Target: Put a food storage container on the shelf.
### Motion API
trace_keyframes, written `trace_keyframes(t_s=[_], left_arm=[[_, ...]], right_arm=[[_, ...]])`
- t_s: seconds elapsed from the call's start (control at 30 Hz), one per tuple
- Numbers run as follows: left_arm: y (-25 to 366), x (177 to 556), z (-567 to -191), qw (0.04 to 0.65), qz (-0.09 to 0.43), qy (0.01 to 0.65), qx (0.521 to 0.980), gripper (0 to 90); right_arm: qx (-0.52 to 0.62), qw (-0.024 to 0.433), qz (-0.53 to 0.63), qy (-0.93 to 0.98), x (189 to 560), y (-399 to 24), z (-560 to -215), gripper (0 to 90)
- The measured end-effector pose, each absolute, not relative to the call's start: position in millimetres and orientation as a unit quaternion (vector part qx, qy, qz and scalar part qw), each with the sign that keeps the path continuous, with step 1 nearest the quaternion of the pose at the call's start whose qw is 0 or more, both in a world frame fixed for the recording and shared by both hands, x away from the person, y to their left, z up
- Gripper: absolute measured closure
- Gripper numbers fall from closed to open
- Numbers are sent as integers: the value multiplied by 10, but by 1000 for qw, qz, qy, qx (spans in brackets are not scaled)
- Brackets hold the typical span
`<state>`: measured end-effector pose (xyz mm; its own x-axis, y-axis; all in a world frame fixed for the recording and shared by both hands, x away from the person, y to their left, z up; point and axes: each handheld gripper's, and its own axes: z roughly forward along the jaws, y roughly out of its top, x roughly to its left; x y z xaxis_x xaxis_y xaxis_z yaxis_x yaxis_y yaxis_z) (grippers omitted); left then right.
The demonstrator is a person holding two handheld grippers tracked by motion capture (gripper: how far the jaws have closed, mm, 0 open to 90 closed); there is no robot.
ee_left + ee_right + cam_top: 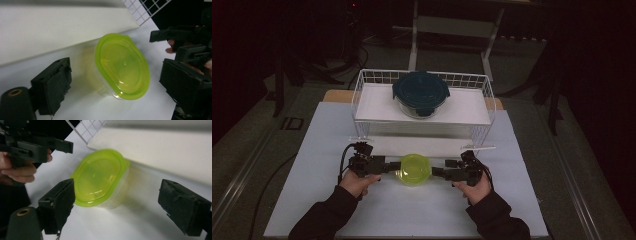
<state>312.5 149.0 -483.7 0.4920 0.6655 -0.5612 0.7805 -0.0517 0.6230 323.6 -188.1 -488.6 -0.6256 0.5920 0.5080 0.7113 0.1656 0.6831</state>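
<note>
Tongs left and right both gaped, flanking lime-lidded tub from opposite sides, pads clear of it, seemingly lined up for a two-sided lift.

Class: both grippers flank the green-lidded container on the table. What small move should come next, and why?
Probably ease both grippers inward and close them. The left gripper and right gripper sit at opposite sides of the green-lidded container, and each gripper view shows open jaws either side of it with visible gaps, so nothing grips it yet.
</note>
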Motion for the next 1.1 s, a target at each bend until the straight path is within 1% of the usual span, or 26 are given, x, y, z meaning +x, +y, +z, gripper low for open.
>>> trace_keyframes(t_s=[0.03, 0.07, 0.13, 0.23, 0.3, 0.33, 0.4, 0.43, 0.47, 0.5, 0.53, 0.57, 0.6, 0.63, 0.67, 0.8, 1.1], left_arm=[[1486, 3134, -4858, 471, -65, 505, 720, 119], [1480, 3141, -4875, 469, -72, 509, 719, 141], [1468, 3156, -4913, 462, -81, 516, 717, 143], [1464, 3183, -4966, 455, -97, 532, 707, 192], [1463, 3191, -4985, 455, -106, 533, 705, 219], [1455, 3200, -5016, 450, -115, 540, 702, 270], [1458, 3212, -5050, 449, -124, 544, 698, 320], [1458, 3212, -5050, 449, -124, 544, 698, 378], [1460, 3224, -5079, 450, -131, 549, 692, 404], [1460, 3224, -5079, 450, -131, 549, 692, 450], [1459, 3237, -5106, 449, -144, 549, 690, 481], [1458, 3239, -5115, 450, -146, 550, 688, 503], [1453, 3240, -5123, 451, -151, 547, 689, 544], [1453, 3240, -5123, 451, -151, 547, 689, 562], [1443, 3235, -5130, 448, -148, 547, 691, 598], [1430, 3223, -5134, 452, -155, 538, 695, 691], [1412, 3173, -5108, 450, -159, 539, 695, 743]], right_arm=[[-435, 78, -479, -759, 3256, -1868, -4910, 171], [-444, 88, -474, -755, 3274, -1857, -4931, 214], [-465, 117, -464, -745, 3313, -1839, -4969, 252], [-486, 141, -453, -734, 3379, -1809, -5023, 312], [-492, 147, -448, -732, 3420, -1789, -5048, 362], [-498, 150, -444, -730, 3439, -1772, -5059, 410], [-500, 157, -439, -730, 3462, -1748, -5072, 446], [-503, 156, -435, -731, 3472, -1729, -5078, 472], [-504, 159, -432, -731, 3480, -1714, -5080, 500], [-504, 159, -432, -731, 3480, -1714, -5080, 500], [-507, 164, -429, -730, 3496, -1686, -5084, 552], [-507, 167, -427, -730, 3500, -1677, -5085, 564], [-508, 165, -425, -731, 3500, -1666, -5085, 584], [-508, 165, -425, -731, 3500, -1666, -5085, 584], [-508, 166, -420, -733, 3499, -1647, -5088, 635], [-507, 167, -422, -733, 3482, -1631, -5085, 735], [-489, 160, -428, -743, 3405, -1631, -5072, 762]])
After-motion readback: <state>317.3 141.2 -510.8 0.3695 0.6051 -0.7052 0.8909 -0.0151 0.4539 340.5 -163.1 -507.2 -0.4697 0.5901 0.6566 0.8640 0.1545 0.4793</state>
